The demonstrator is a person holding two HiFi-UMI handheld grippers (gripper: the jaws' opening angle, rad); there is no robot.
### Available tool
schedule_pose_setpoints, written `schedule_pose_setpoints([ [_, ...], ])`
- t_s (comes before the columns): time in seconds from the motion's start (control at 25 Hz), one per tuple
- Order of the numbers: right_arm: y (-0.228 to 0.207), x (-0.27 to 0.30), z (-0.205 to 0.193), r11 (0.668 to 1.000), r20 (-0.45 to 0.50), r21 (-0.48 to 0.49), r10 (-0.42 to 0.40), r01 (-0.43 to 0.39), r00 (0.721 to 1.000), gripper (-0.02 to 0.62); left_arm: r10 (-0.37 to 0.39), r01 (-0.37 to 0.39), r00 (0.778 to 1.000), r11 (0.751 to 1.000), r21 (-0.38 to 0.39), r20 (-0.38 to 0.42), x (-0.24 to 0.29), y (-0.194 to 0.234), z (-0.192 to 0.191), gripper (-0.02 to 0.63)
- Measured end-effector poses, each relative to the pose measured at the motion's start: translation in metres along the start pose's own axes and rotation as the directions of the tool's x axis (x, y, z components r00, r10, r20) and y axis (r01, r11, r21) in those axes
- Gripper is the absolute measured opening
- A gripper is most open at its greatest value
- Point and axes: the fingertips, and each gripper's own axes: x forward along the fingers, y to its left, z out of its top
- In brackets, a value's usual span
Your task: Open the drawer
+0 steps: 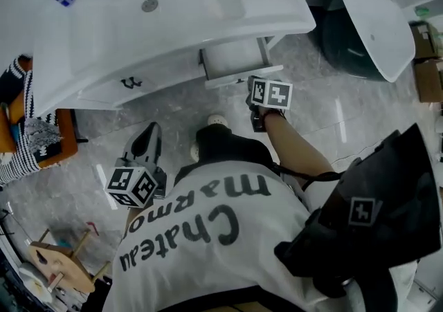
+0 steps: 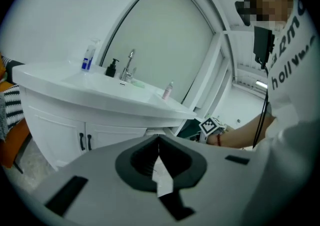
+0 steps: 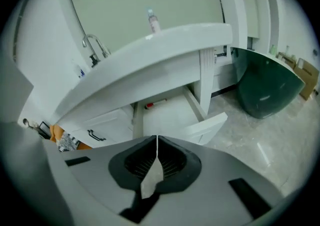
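One drawer [image 3: 167, 116], standing pulled out beneath the right end of one white basin [image 1: 124, 41], with a small red-tipped item [image 3: 155, 103] at its back; two black door handles [image 2: 85, 141] on the cupboard to its left, one tap [image 2: 129, 64], one dark green tub [image 3: 265, 87]. Two grippers: left gripper [image 2: 159, 150] with jaws pressed together, holding nothing, well clear of the cupboard; right gripper [image 3: 157, 150] likewise closed and empty, near the drawer front but not touching. Floor [image 1: 173, 110] grey marbled tile, walls white
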Motion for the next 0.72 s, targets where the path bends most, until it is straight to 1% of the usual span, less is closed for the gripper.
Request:
schedule_pose_setpoints([
  [0.08,0.010,-0.026,0.014,0.997,0.072,0.010,0.080,-0.081,0.994,0.015,-0.044,0.044,0.999,0.999,0.008,0.010,0.002,-0.014,0.002,0.008],
  [0.16,0.020,-0.053,0.032,0.989,0.138,-0.016,0.145,-0.144,0.980,0.012,-0.067,0.067,0.997,0.998,0.020,0.025,0.005,-0.024,0.010,0.008],
  [0.28,0.026,-0.095,0.062,0.978,0.233,-0.084,0.204,-0.189,0.951,0.011,-0.086,0.085,0.994,0.996,0.032,0.066,0.004,-0.041,0.028,0.009],
  [0.4,0.023,-0.125,0.089,0.972,0.313,-0.099,0.234,-0.214,0.920,0.011,-0.077,0.072,0.992,0.996,0.045,0.102,0.002,-0.053,0.040,0.009],
  [0.48,0.019,-0.136,0.100,0.968,0.346,-0.080,0.251,-0.238,0.904,0.011,-0.051,0.048,0.991,0.998,0.028,0.122,0.003,-0.057,0.042,0.009],
  [0.56,0.016,-0.144,0.107,0.963,0.359,-0.087,0.270,-0.256,0.894,0.011,-0.026,0.027,0.990,1.000,-0.001,0.135,0.007,-0.062,0.041,0.009],
  [0.72,0.013,-0.165,0.111,0.942,0.338,-0.200,0.325,-0.270,0.883,0.011,0.002,0.001,0.989,1.000,-0.020,0.146,0.017,-0.086,0.037,0.009],
])
